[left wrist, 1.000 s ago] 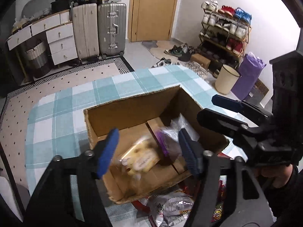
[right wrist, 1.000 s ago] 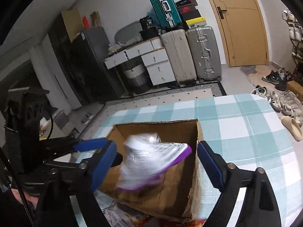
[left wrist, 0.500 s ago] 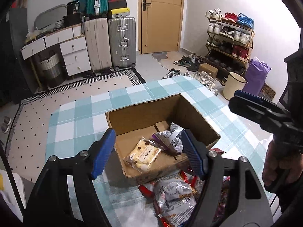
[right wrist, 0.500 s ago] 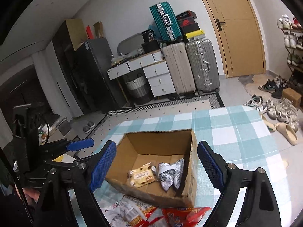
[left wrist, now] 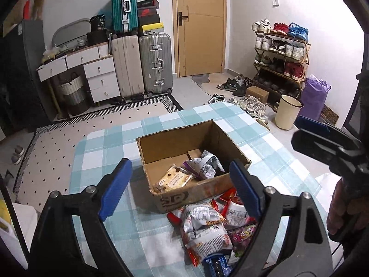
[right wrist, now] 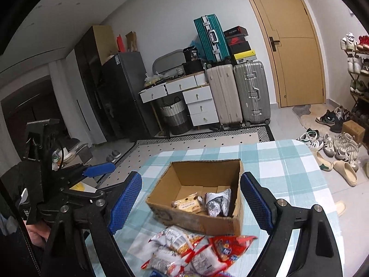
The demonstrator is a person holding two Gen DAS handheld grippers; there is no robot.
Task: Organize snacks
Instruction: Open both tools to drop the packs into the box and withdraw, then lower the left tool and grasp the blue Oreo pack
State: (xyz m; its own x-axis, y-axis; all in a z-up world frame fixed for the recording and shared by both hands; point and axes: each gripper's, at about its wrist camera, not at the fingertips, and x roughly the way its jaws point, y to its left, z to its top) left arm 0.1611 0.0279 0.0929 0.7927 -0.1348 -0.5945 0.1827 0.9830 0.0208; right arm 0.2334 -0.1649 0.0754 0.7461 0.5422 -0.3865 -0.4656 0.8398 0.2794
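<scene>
An open cardboard box (left wrist: 175, 138) (right wrist: 198, 221) stands on the teal checked table. Inside lie a beige cookie packet (left wrist: 173, 181) (right wrist: 186, 204) and a silver-and-purple snack bag (left wrist: 203, 165) (right wrist: 218, 202). A pile of loose snack packets (left wrist: 207, 228) (right wrist: 191, 251) lies on the table in front of the box. My left gripper (left wrist: 181, 190) is open and empty, above the box's near wall. My right gripper (right wrist: 191, 205) is open and empty, held back above the box and pile. Each gripper shows in the other's view (left wrist: 322, 136) (right wrist: 92, 170).
The checked table (left wrist: 110, 143) (right wrist: 283, 168) has a rounded far edge. Beyond it are a patterned rug (left wrist: 69, 133), suitcases (left wrist: 143, 64), a drawer unit (right wrist: 198, 101), a shoe rack (left wrist: 281, 57), loose shoes on the floor (right wrist: 334, 147) and a beige bin (left wrist: 288, 112).
The purple-edged bag and the cookie packet dropped from my open grippers into the box. Both grippers then pulled back and up, bringing the snack pile in front of the box into view.
</scene>
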